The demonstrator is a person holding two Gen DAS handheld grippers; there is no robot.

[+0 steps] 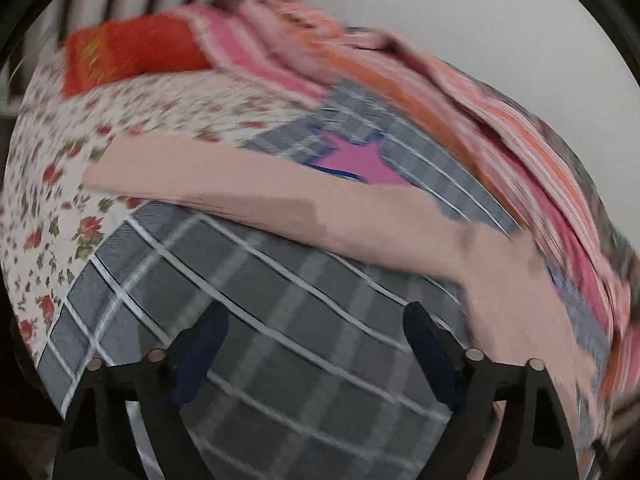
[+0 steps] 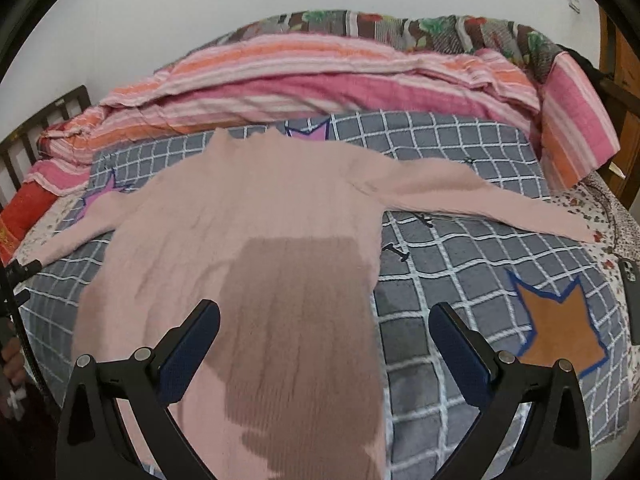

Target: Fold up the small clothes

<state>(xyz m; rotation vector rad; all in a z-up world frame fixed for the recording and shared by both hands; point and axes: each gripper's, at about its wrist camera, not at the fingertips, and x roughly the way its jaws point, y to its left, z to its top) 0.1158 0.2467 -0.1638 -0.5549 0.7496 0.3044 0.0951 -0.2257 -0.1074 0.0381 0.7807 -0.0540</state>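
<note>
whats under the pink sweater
The pink sweater lies spread on a grey checked blanket with star patches. Whatever blanket pattern sits beneath its body is covered.

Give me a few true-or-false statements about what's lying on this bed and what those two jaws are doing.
1. The pink sweater lies spread out on a grey checked blanket. True.
2. Both sleeves are folded over the body. False: both stretch out sideways.
3. The right gripper clamps the hem. False: its jaws stand apart above the sweater, gripping nothing.
4. An orange star patch shows on the blanket. True.
5. The left gripper holds a sleeve. False: its jaws stand apart over bare blanket, the sleeve lying beyond them.
</note>
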